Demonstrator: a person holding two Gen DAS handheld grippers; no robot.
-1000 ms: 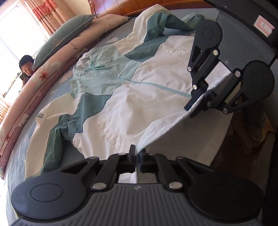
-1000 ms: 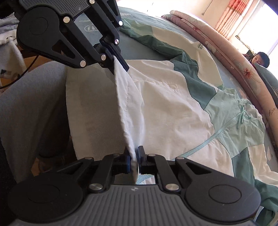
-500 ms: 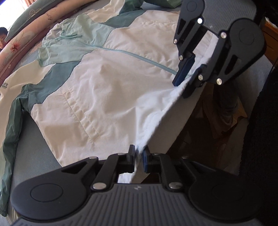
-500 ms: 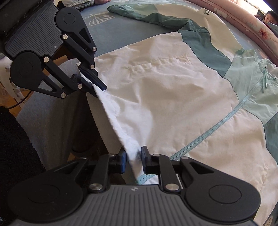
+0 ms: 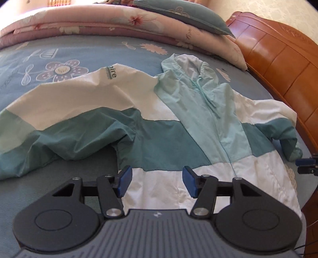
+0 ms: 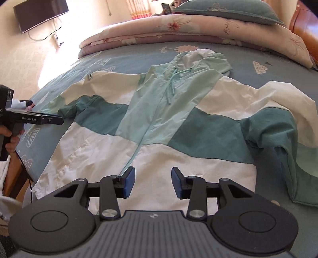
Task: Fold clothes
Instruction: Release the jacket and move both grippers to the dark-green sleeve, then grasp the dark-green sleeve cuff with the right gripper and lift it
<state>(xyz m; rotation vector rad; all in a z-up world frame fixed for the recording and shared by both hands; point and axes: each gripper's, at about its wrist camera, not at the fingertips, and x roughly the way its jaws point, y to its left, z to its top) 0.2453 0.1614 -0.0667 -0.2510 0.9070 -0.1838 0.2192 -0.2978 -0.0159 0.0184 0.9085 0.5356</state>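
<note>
A white, teal and mint hooded jacket (image 5: pixel 178 127) lies spread front-up on the blue bed, hood toward the pillows; it also fills the right wrist view (image 6: pixel 159 123). My left gripper (image 5: pixel 157 181) is open and empty over the white hem near the jacket's left side. My right gripper (image 6: pixel 153 182) is open and empty over the hem by the zipper. The left sleeve (image 5: pixel 59 129) stretches out to the left. The right sleeve (image 6: pixel 282 135) is bunched and folded down. The left gripper's side shows at the left edge of the right wrist view (image 6: pixel 39 119); the right gripper's fingertips (image 5: pixel 306 165) show at the right edge of the left wrist view.
A rolled pink floral quilt (image 5: pixel 119 25) and a teal pillow (image 6: pixel 228 10) lie along the far side of the bed. A wooden headboard (image 5: pixel 278 59) stands at the right. The blue floral sheet (image 5: pixel 49 59) surrounds the jacket. A wall TV (image 6: pixel 39 13) hangs at the far left.
Both grippers were shut on the jacket's hem, holding it lifted and taut. Now both are open, the hem lies flat on the bed, and both cameras face the hood.
</note>
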